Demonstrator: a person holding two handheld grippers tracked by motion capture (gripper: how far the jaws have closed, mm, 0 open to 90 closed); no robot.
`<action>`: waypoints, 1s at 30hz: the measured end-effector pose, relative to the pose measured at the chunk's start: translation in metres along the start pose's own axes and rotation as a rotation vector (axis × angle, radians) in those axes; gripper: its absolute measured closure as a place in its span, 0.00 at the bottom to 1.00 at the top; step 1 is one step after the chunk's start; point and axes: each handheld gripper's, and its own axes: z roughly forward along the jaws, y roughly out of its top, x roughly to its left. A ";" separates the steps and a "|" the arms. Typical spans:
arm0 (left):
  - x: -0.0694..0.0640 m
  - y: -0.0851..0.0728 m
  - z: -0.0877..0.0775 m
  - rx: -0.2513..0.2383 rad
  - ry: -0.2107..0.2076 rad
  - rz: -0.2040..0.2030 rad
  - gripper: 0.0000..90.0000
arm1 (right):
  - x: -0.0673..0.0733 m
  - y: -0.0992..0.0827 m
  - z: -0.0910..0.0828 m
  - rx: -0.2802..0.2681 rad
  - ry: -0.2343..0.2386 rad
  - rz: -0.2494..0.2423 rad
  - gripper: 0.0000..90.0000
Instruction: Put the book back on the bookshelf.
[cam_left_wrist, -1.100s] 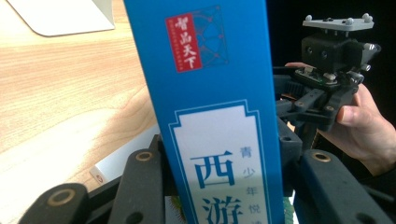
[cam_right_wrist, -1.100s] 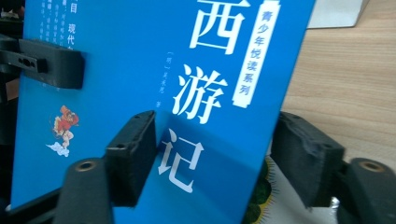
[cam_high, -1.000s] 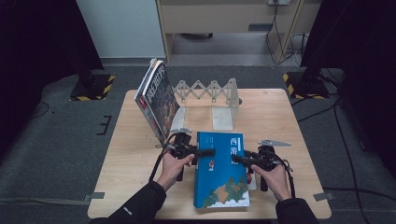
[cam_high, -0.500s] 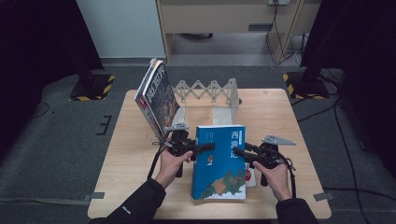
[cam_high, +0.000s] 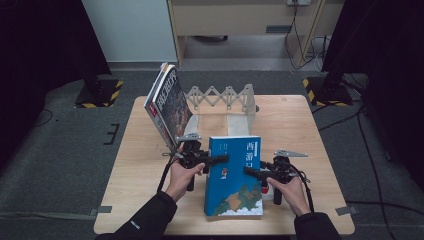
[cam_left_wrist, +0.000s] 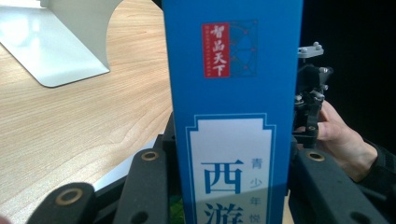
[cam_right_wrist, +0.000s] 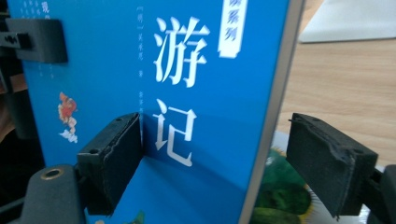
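Observation:
A blue book (cam_high: 234, 175) with white Chinese lettering stands tilted near the table's front edge, its cover facing me. My left gripper (cam_high: 220, 159) is shut on its left side. In the left gripper view the two black jaws press either side of the book (cam_left_wrist: 233, 93). My right gripper (cam_high: 248, 171) reaches in from the right. Its jaws have just been opening. In the right gripper view the book's edge (cam_right_wrist: 275, 116) stands between the pads (cam_right_wrist: 112, 163), and the right-hand pad is well clear of it.
A magazine (cam_high: 167, 102) leans against a white expanding book rack (cam_high: 225, 95) at the back of the wooden table (cam_high: 310, 130). A white bookend plate (cam_high: 239, 124) lies behind the book. Something flat with a green print (cam_right_wrist: 280, 196) lies under the book.
The blue book has shifted a little to the left and stands steeper. Both hands stay at its sides.

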 end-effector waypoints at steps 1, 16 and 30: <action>0.000 0.000 0.000 -0.001 -0.002 0.002 0.67 | 0.000 0.000 0.001 0.001 0.008 -0.006 0.22; 0.000 -0.013 0.000 -0.067 0.018 0.030 0.66 | 0.005 0.004 -0.006 0.031 0.027 -0.047 0.38; 0.005 -0.018 0.004 -0.106 0.020 0.018 0.58 | 0.007 0.005 -0.006 0.037 0.017 -0.089 0.40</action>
